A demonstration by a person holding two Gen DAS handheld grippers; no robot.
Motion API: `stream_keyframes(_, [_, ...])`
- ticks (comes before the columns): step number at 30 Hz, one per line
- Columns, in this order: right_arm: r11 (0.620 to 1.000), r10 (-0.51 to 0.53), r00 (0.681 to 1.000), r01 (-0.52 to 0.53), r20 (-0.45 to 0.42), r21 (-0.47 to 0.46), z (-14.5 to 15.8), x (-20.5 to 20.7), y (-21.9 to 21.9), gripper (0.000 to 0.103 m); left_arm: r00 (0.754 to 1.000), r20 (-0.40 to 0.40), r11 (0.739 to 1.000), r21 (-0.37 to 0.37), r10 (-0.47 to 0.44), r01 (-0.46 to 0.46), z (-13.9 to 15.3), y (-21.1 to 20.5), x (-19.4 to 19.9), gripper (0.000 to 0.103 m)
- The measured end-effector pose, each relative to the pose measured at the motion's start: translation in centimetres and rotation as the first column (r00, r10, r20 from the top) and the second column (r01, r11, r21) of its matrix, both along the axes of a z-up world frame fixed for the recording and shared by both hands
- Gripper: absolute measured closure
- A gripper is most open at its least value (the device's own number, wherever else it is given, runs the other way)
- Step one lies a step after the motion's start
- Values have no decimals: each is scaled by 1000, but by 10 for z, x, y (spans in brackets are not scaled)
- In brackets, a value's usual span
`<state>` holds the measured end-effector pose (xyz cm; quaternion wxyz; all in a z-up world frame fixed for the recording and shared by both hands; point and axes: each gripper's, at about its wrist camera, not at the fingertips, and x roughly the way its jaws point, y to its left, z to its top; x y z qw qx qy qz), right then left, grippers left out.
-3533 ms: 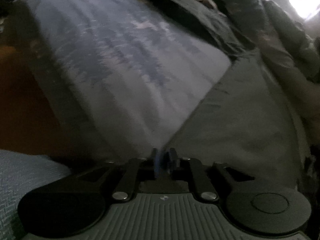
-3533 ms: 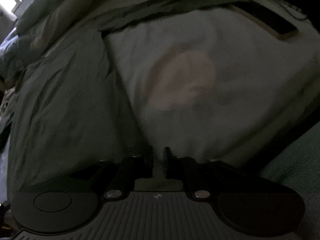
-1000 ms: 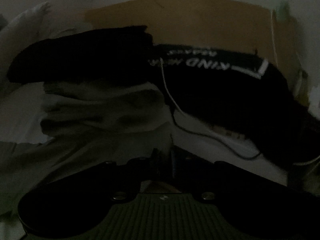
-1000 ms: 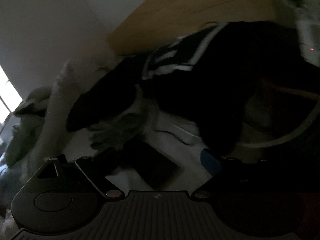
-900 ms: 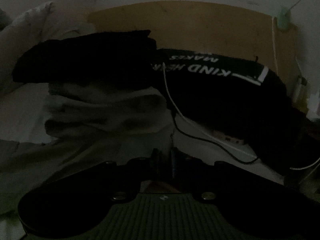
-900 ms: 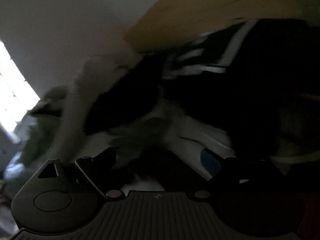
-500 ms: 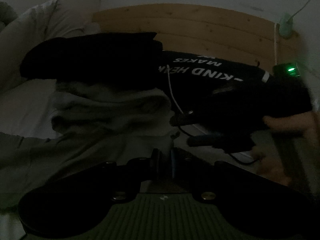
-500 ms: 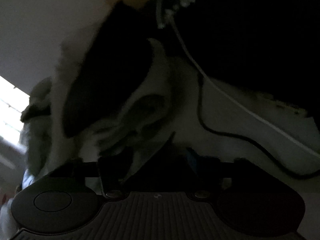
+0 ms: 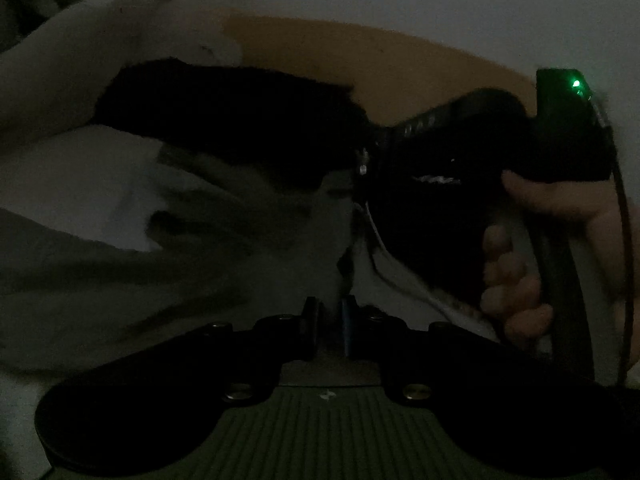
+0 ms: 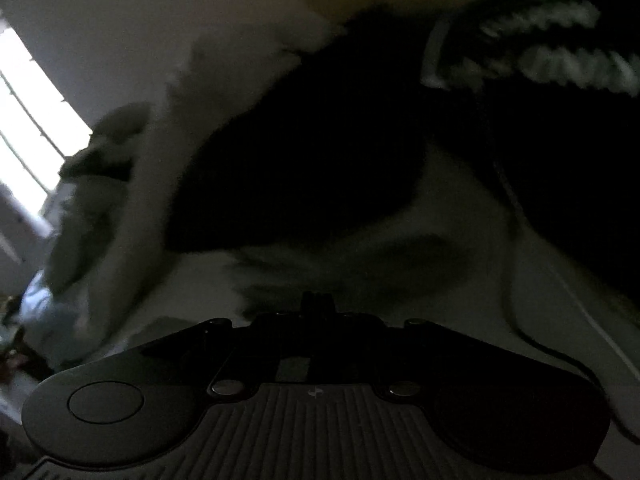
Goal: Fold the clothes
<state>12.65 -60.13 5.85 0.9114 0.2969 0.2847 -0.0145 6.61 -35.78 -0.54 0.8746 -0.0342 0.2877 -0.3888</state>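
Although both views are very dim, the layout can be read: a pale grey garment lies crumpled across the left and centre of the left wrist view, with a black garment draped over it in the upper middle, in front of a wooden headboard.

The left gripper sits at the bottom centre of its frame with its jaws drawn narrow, and a fold of the pale cloth seems to rise from the slim gap between them, so it is probably pinching the garment's near edge. The dark makes that hard to confirm.

In the right wrist view, the right gripper has its jaws pressed together, having just been closing; no cloth shows clearly between the tips, which rest at the near edge of the pale grey garment. From the left wrist view, the right gripper's body enters from the right of the frame, carried by a hand, its nose reaching toward the seam where black cloth meets pale.

The relation that matters: the pale garment stretches away from both jaws toward the upper left of each frame, its long axis running roughly left to right in the left wrist view. The left gripper is at its near hem; the right is further along that edge, nearer the black garment. A cable trails close to the right.
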Motion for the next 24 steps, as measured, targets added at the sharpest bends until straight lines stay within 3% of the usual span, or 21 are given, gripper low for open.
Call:
stream_keyframes(6, [987,146,988,-142,57,-82,59,45,78,100,995,-9,986,-132,103,-104,39,59,13,90])
stream_keyframes(12, [963,252,964,-242,82,-115,86,97,170,100,966,-46,938,-233,255,-258,64,146,33,90])
stream_keyframes(18, [927,368,926,-358,84,-114,84,154,281,100,908,-103,864,-283,405,-417,70,256,51,90])
stream_keyframes(24, [852,516,856,-510,31,-118,52,190,408,100,823,-195,779,-266,533,-567,47,366,52,90])
